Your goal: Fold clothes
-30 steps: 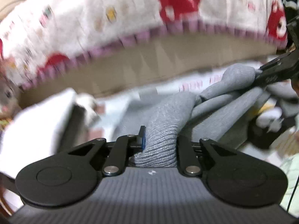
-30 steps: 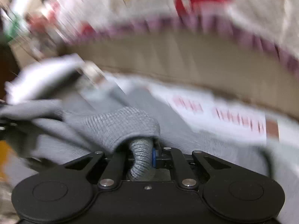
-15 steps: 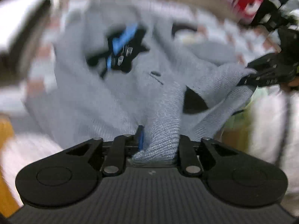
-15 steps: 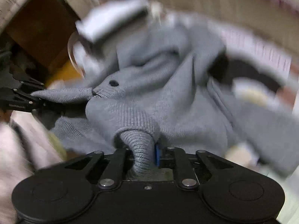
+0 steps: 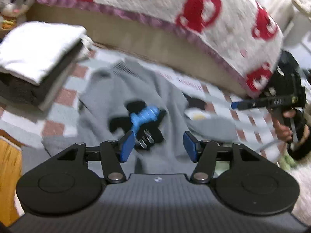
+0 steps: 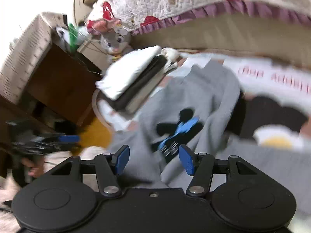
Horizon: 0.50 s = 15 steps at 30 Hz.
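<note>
Both claws opening, nothing between pads: left claw (image 5: 158, 145), right claw (image 6: 153, 160) above grey sweater (image 5: 165, 101)

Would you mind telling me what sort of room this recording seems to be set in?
Most likely a bedroom: a bed with a quilted cover, a plush rabbit toy, and a stack of folded clothes beside a grey sweater.

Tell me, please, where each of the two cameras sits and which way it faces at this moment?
Left wrist: on the left gripper, looking down at the grey sweater; right gripper and hand at right.
Right wrist: on the right gripper, looking down at the sweater; left gripper at left.
Shared: sweater, folded pile, bed. Both jaws opening, empty.
</note>
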### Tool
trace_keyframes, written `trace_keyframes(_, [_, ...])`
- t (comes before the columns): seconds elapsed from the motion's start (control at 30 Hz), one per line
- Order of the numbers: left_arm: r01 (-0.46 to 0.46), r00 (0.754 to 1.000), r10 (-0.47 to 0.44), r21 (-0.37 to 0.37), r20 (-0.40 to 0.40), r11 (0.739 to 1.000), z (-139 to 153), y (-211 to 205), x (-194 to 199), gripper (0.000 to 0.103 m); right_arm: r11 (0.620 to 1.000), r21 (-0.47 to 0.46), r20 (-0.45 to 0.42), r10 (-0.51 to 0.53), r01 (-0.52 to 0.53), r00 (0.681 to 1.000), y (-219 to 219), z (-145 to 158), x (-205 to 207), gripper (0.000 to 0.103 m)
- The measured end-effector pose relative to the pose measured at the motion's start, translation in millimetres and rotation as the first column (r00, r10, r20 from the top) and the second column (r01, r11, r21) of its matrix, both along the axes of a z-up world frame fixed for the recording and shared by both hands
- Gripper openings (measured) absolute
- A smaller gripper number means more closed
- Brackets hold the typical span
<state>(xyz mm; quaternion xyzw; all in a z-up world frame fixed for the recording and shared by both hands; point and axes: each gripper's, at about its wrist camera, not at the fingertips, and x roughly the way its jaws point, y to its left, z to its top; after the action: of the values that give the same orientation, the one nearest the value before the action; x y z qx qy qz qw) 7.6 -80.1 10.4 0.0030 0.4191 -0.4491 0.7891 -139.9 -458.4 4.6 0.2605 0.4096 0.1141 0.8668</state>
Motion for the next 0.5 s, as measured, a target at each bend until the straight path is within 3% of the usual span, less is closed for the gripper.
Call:
trace_keyframes(0.17, [-0.134, 0.982, 0.116, 0.118, 0.149, 0.984, -35.8, -37.2, 56.9, 0.056, 0.99, -0.141, -0.004, -0.023, 0.023, 1.0, 21.0, 5.8, 75.1, 0.062])
trace_keyframes(0.3, [-0.206, 0.974, 0.186, 0.16, 0.129, 0.965, -72.3, -65.2, 102.0, 0.056, 0.969, -0.244, -0.002, -0.044, 0.043, 0.999, 44.4, 15.9, 117.6, 0.061])
trace_keyframes(0.4, [-0.264, 0.957, 0.229, 0.215, 0.178, 0.94, -100.6, -75.6, 117.3, 0.056, 0.932, -0.357, -0.002, -0.063, 0.058, 0.998, 59.6, 20.3, 134.5, 0.061])
trace_keyframes(0.5, [-0.276, 0.956, 0.25, 0.194, 0.152, 0.941, -121.4, -69.4, 124.9, 0.056, 0.893, -0.442, 0.042, -0.077, 0.088, 0.996, 72.5, 27.6, 132.7, 0.061])
